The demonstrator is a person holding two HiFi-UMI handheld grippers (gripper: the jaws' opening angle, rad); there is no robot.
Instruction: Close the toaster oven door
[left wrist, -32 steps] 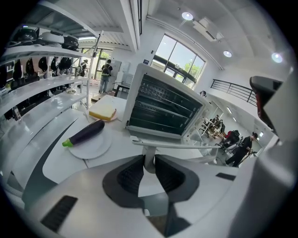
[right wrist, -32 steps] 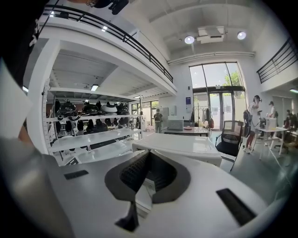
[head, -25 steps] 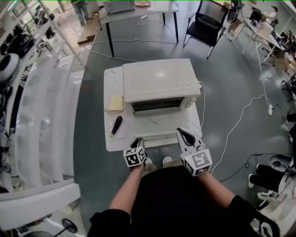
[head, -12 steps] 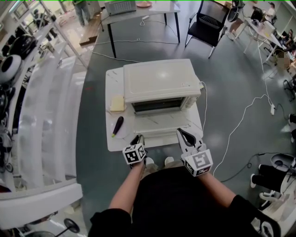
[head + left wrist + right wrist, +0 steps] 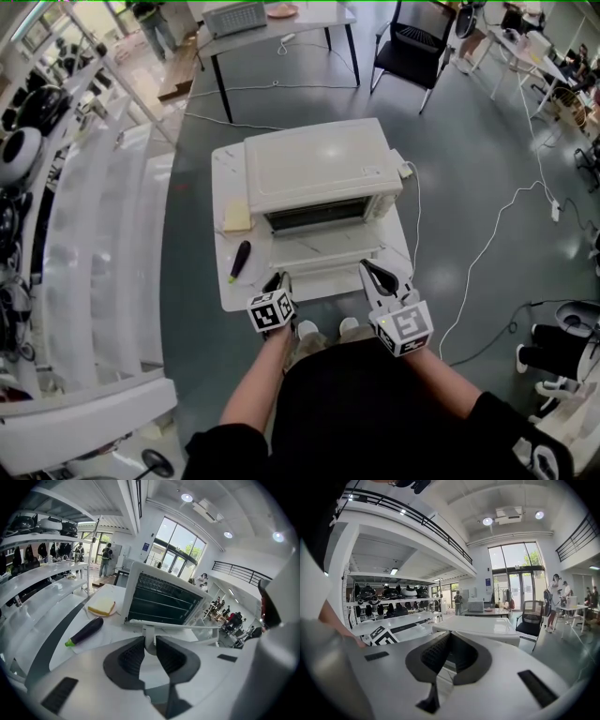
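- Left gripper (image 5: 149,642) is closed partway on the toaster oven's door handle (image 5: 178,626). Its two dark pads press on the white post that joins the handle bar to the door.
- Right gripper (image 5: 450,640) has its jaws brought together on nothing. It is held off to the right of the door, apart from the oven.
- Toaster oven (image 5: 319,169) sits on a small white table (image 5: 225,286) straight ahead of the person. Its door (image 5: 323,255) is folded down toward them, and the dark racked cavity is fully exposed in the left gripper view.
- Progress, as I judge it: the grasp is made, but the closing itself is barely begun. The door lies close to level and has nearly its whole arc left to travel. What remains is to swing it up, press it home against the front, then let go.
- An eggplant (image 5: 85,631) and a slice of bread (image 5: 101,606) lie on the table left of the oven, out of the door's path.
- No brand or label can be read. A small mark near the right front corner of the oven's top is too small to make out, and the cubes carry only black-and-white square markers.
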